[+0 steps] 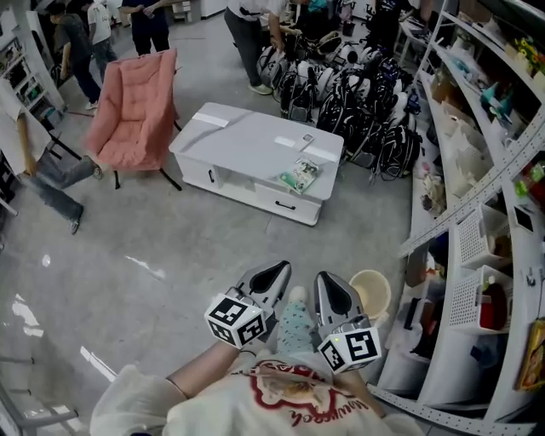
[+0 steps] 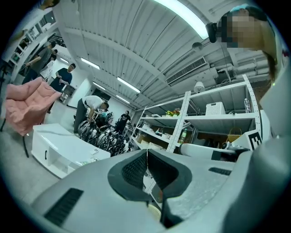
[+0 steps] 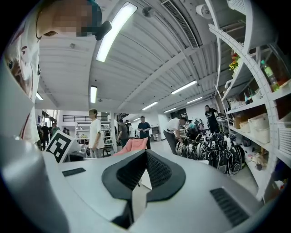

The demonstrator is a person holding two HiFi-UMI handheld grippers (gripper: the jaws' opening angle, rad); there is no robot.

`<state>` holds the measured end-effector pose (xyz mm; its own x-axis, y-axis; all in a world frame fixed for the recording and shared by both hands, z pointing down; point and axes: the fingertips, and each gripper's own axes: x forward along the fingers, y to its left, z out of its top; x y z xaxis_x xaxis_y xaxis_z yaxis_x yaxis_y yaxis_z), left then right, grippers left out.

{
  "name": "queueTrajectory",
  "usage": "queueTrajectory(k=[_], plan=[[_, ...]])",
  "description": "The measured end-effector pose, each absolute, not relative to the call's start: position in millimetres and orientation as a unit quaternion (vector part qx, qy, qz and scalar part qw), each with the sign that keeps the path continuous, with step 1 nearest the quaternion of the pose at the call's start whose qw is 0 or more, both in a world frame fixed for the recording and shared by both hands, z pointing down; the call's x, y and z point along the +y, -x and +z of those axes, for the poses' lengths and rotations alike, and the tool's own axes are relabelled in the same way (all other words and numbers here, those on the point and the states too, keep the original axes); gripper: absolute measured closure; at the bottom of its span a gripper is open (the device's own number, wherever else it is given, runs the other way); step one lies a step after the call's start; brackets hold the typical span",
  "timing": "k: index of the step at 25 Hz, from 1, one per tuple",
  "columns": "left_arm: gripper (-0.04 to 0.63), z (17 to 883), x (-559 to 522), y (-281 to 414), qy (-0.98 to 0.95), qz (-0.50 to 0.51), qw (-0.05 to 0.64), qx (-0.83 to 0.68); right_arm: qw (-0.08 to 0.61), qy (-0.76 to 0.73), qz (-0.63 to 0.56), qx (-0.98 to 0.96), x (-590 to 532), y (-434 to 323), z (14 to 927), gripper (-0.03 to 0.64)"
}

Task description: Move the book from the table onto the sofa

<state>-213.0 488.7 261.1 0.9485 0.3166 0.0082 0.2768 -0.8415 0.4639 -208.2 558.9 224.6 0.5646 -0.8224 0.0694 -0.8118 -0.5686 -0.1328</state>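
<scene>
Two big surfaces frame everything: a grey polished floor (image 1: 162, 255) and, along the right side of the head view, white shelving (image 1: 473, 204) crowded with boxes, baskets and bottles. Against the shelving's far end lies a heap of black bags (image 1: 358, 102), just beside the right end of the table. Several people (image 1: 149, 25) stand or bend along the far edge of the room, one of them over the bags.

Next in size, a low white table (image 1: 247, 140) with a drawer in its front stands in the middle of the floor, well apart from the person holding the grippers. Close to the table's left end stands a pink padded sofa (image 1: 136, 111), its seat bare.

Nearer the camera, the left gripper (image 1: 274, 274) and the right gripper (image 1: 332, 285) are held side by side and point towards the table, each with its marker cube at the rear. Each gripper's own view shows its dark ribbed jaws pressed together with nothing between them.

Just right of the right gripper, a pale round bucket (image 1: 371, 292) sits on the floor at the foot of the shelving.

Smaller again, the book (image 1: 300, 175), green and white on its cover, lies flat on the table near the front right corner. A small flat white object (image 1: 307, 138) lies behind it by the far edge.
</scene>
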Motion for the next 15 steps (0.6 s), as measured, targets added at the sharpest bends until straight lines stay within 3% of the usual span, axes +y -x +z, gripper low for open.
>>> queueTrajectory(k=[7, 15], plan=[[0.589, 273, 467, 132, -0.962, 0.039, 0.23, 0.142, 0.041, 0.876, -0.051, 0.477, 532, 121, 229, 0.617], [0.589, 265, 442, -9, -0.965, 0.027, 0.226, 0.13, 0.033, 0.867, -0.056, 0.494, 511, -18, 227, 0.617]])
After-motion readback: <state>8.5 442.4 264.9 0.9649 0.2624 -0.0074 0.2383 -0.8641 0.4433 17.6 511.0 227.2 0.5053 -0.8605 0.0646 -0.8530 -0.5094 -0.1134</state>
